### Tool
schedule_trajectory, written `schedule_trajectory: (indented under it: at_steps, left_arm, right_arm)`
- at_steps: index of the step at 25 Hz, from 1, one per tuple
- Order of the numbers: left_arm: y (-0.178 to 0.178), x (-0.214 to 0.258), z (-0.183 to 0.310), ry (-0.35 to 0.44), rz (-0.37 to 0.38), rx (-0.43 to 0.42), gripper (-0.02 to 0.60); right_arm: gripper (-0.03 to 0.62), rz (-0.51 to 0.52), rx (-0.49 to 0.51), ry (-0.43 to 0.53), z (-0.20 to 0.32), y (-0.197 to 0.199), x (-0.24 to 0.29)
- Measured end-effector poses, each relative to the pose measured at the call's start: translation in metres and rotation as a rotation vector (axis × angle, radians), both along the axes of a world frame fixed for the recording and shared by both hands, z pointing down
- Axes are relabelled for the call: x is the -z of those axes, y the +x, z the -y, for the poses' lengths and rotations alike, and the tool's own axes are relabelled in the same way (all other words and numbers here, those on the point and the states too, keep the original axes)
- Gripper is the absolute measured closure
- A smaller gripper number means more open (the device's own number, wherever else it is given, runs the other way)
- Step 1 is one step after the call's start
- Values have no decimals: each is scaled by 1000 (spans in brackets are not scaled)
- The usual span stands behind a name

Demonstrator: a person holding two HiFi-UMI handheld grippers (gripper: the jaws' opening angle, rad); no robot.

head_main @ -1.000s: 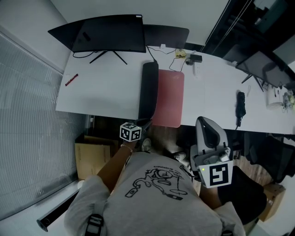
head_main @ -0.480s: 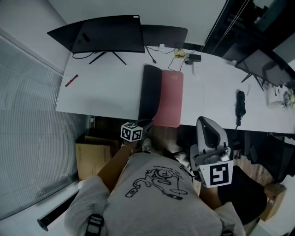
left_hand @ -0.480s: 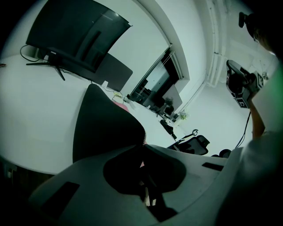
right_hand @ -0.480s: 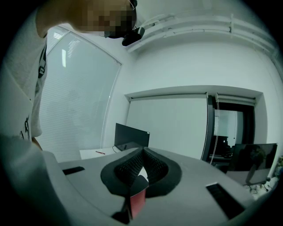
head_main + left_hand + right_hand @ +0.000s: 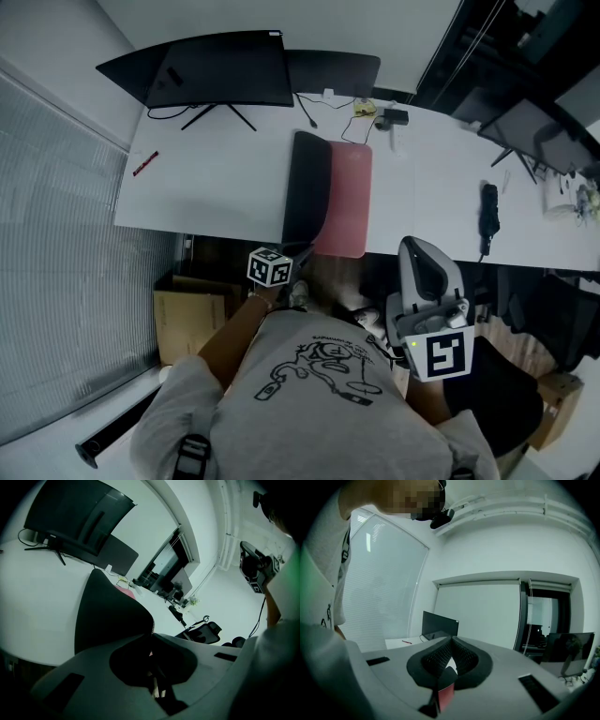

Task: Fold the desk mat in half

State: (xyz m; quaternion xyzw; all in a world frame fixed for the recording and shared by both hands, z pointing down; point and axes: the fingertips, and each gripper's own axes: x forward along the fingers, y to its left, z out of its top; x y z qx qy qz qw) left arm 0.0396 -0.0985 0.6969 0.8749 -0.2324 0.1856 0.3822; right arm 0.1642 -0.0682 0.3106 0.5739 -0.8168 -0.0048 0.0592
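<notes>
so the step here looks like carrying the lifted half of the desk mat (image 5: 342,202) across onto the other half. the left tool (image 5: 151,632) is clamped shut on the mat's near corner, with the black underside (image 5: 307,187) standing up out of the jaws like a sail. my take on doing this well: keep the pinch firm and sweep the corner away from the monitor (image 5: 220,70) side, low and in a flat arc, so the flap rolls over instead of buckling. aim to land the held edge square on the opposite long edge of the pink face. one corner alone may drag the far end crooked, so go slow and watch the end nearest the monitor. don't let go until the edges line up.

the right tool (image 5: 451,640) has its jaws together on nothing and is held off the bench (image 5: 206,178), well away from the monitor, by the person's chest. it could press the fold flat later.

the mat lies on the bench just past the monitor's right end, running from there toward the bench's near edge. the black flap is on the monitor side and the pink face is on the side away from it. the left tool grips it at the corner farthest from the monitor, right at the bench edge.
</notes>
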Motion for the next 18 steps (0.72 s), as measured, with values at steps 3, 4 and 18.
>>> schedule_trajectory:
  at_steps: [3,4,18]
  left_arm:
    - [4,0,-1,-3,1,-7,549]
    - [5,0,-2,-4,2,-9,549]
    - [23,-1,-8,-2,23,-33,549]
  right_arm:
    - [588,2,-2,-5,-1,3,0]
    - [588,3,-3,-5,-2,4,-1]
    - [588,18,-19,-10,-8,24,-3]
